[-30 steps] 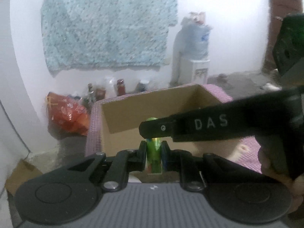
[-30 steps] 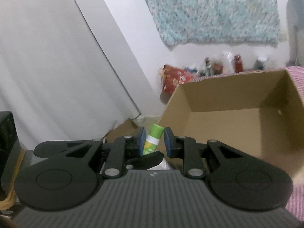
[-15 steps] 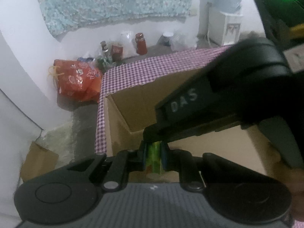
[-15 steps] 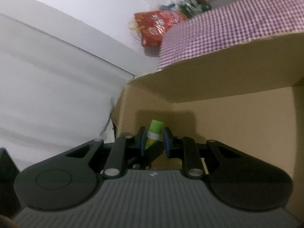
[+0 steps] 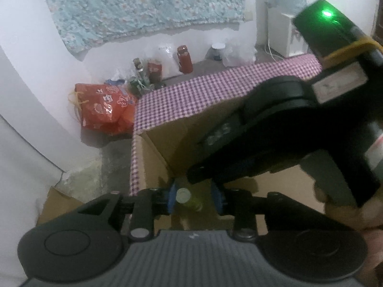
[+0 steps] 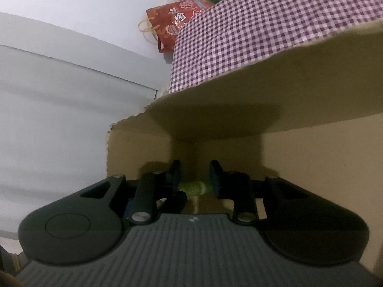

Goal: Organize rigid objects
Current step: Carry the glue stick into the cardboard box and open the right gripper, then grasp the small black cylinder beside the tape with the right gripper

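Observation:
Both grippers reach down into an open cardboard box (image 5: 158, 153) on a purple checked tablecloth (image 5: 191, 95). My left gripper (image 5: 194, 197) has its jaws opening. A green can (image 5: 191, 202) with a silver end sits tilted between its blue pads (image 5: 171, 197), with a gap on the right side. In the right wrist view, my right gripper (image 6: 195, 177) is also opening near the box's corner (image 6: 215, 148). A green tube with a white band (image 6: 194, 188) lies crosswise low between its fingers, no longer pinched. The right tool's black body (image 5: 275, 124) hangs over the box close to the left gripper.
A red printed bag (image 5: 105, 110) and several jars (image 5: 184, 58) stand on the floor beyond the table's edge. A water dispenser (image 5: 287, 33) is at the back right. A flat piece of cardboard (image 5: 59, 203) lies on the floor at left. A hand (image 5: 344, 210) grips the right tool.
Both grippers came forward and down into the box. Their jaws spread, and the green can and the tube, first pinched upright, have tipped over loose between the pads.

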Available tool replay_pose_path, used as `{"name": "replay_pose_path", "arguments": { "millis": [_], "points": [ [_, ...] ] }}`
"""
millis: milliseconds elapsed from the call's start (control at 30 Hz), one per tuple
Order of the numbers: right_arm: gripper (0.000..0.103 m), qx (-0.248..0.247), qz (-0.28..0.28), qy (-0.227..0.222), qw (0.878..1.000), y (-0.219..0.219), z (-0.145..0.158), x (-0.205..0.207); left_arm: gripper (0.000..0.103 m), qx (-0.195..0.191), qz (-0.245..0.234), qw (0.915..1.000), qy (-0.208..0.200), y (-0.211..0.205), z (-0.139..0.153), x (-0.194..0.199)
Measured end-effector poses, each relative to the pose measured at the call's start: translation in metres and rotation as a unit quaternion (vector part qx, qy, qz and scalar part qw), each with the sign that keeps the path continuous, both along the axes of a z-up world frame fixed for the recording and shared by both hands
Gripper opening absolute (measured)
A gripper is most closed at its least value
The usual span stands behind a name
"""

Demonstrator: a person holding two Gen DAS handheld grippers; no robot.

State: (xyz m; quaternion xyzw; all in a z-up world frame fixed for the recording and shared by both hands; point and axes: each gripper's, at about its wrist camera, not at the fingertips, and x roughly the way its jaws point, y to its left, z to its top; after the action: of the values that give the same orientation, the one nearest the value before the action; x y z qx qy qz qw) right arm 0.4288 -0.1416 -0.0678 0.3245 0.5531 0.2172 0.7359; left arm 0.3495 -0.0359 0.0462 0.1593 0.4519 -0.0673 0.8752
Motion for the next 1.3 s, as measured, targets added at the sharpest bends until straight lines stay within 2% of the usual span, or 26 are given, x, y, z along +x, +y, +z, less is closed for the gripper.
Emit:
{"name": "replay_pose_path", "arguments": {
  "millis": [200, 267, 400, 600, 700, 800, 900, 1033, 1167, 1300],
  "points": [
    [0.029, 0.008, -0.017, -0.024, 1.000, -0.017, 0.024, -0.022, 0.039, -0.026, 0.005, 0.9990, -0.035, 0.011, 0.030, -0.020],
    [0.029, 0.015, -0.025, -0.036, 0.999, -0.024, 0.034, -0.030, 0.044, -0.034, 0.010, 0.9982, -0.048, 0.017, 0.042, -0.028],
    [0.029, 0.036, -0.038, -0.067, 0.996, -0.043, 0.058, -0.054, 0.047, -0.051, 0.013, 0.9954, -0.081, 0.028, 0.068, -0.050],
    [0.029, 0.069, -0.048, -0.134, 0.987, -0.077, 0.104, -0.119, 0.054, -0.078, -0.002, 0.9890, -0.126, 0.029, 0.100, -0.104],
    [0.029, 0.073, -0.046, -0.166, 0.982, -0.096, 0.121, -0.164, 0.058, -0.092, -0.012, 0.9867, -0.134, 0.026, 0.103, -0.135],
    [0.029, 0.066, -0.043, -0.192, 0.978, -0.116, 0.126, -0.208, 0.061, -0.111, -0.024, 0.9855, -0.126, 0.020, 0.095, -0.161],
    [0.029, 0.050, -0.046, -0.205, 0.976, -0.136, 0.115, -0.252, 0.067, -0.133, -0.038, 0.9833, -0.118, 0.013, 0.079, -0.186],
    [0.029, 0.015, -0.062, -0.204, 0.977, -0.154, 0.077, -0.296, 0.068, -0.156, -0.057, 0.9802, -0.108, -0.005, 0.047, -0.220],
    [0.029, -0.046, -0.087, -0.191, 0.977, -0.166, 0.035, -0.333, 0.068, -0.166, -0.077, 0.9778, -0.102, -0.030, 0.008, -0.246],
    [0.029, -0.120, -0.095, -0.174, 0.973, -0.163, -0.003, -0.348, 0.067, -0.169, -0.107, 0.9771, -0.072, -0.062, -0.034, -0.256]
  ]
}}
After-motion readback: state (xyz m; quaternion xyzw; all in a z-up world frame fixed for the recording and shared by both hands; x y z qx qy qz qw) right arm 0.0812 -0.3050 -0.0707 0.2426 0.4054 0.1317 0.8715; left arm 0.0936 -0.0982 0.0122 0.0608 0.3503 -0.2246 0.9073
